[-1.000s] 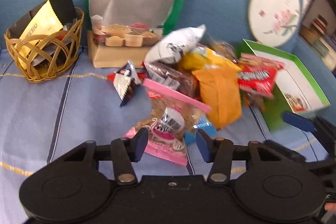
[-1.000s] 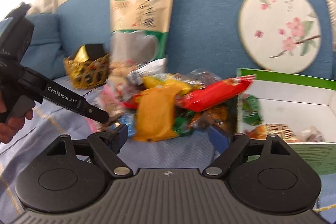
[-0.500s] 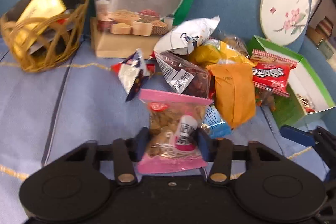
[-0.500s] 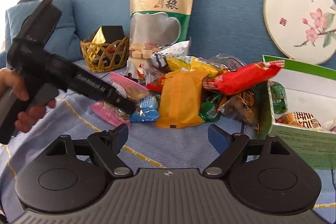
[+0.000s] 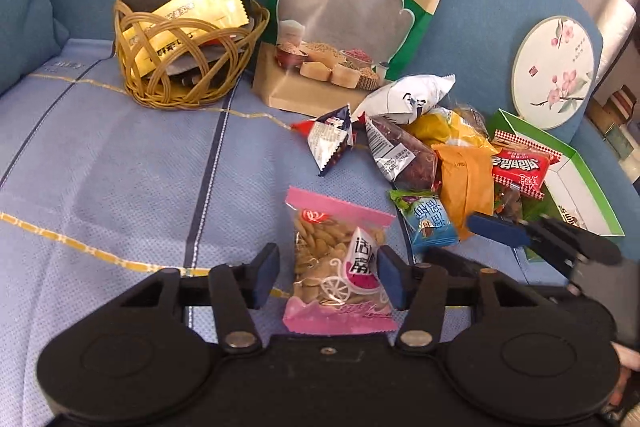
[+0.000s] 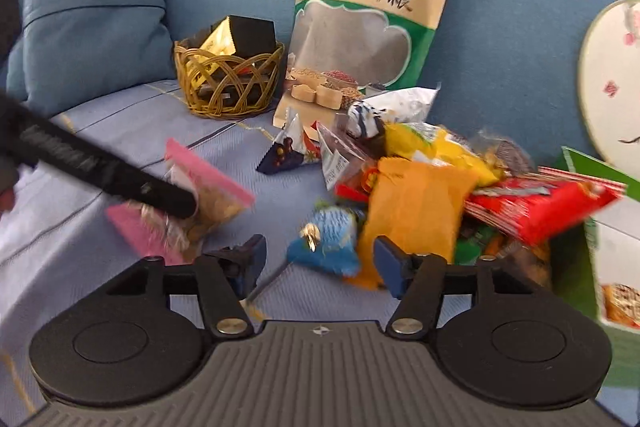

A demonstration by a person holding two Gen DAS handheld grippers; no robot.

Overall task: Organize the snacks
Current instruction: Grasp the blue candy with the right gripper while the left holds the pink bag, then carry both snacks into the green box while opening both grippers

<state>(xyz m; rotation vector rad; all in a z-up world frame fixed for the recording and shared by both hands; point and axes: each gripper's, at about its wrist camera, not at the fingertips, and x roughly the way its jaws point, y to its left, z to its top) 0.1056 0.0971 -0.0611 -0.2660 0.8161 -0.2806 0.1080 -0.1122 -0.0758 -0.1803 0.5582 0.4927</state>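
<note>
Pink-edged clear packet of nuts lies between the left claw, its jaws just spread off it, apparently releasing it apart from the pile.

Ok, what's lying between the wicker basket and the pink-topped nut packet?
Nothing: in the left wrist view the stretch from the wicker basket to the pink-topped nut packet is bare blue striped cover.

Left gripper angles down, its jaws just opening, pads clear of the packet between them. Right gripper closing slightly, jaws wide, gripping nothing.
</note>
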